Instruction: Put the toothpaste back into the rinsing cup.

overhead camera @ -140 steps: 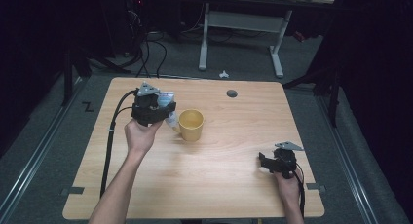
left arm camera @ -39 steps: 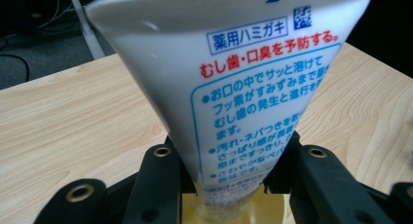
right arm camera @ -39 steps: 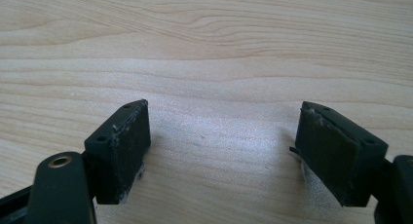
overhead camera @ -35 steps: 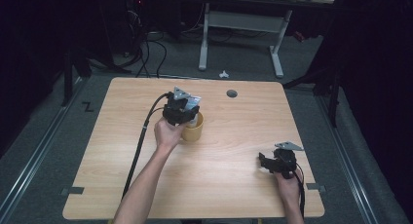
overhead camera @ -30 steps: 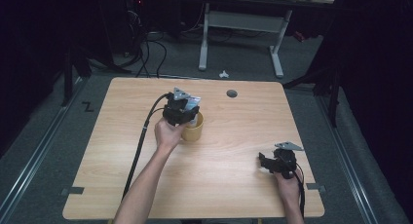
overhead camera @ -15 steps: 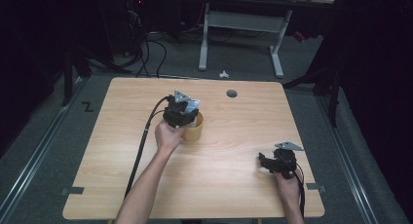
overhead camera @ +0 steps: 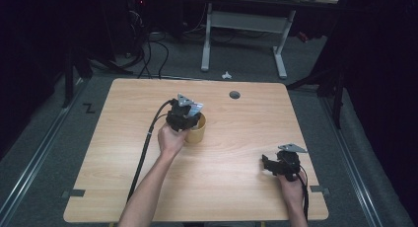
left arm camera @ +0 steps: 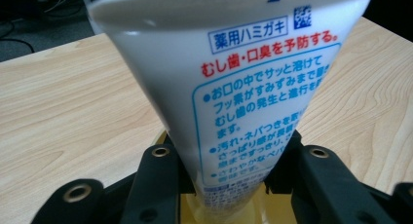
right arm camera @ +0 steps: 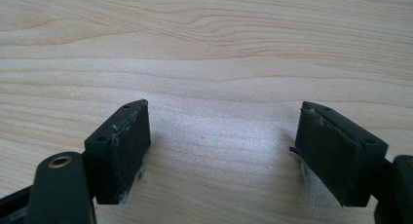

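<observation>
Over the cup [overhead camera: 196, 131] your left gripper [overhead camera: 183, 116] clamps the tube [left arm camera: 229, 83] — long axis upright, lower end in the cup; right gripper [right arm camera: 224, 153] open, empty, well apart.

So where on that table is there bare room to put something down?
Plenty: the table's whole near left side, the stretch between the yellow cup and the right gripper, and the far right by the round hole. It is crowded around the cup, where the left gripper holds a tube.

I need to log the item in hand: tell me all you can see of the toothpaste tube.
The toothpaste tube is white soft plastic printed with blue and red Japanese text. The left gripper is shut on its lower part, with its flat crimped end nearest the camera and its lower end down inside the yellow cup on the wooden table.
</observation>
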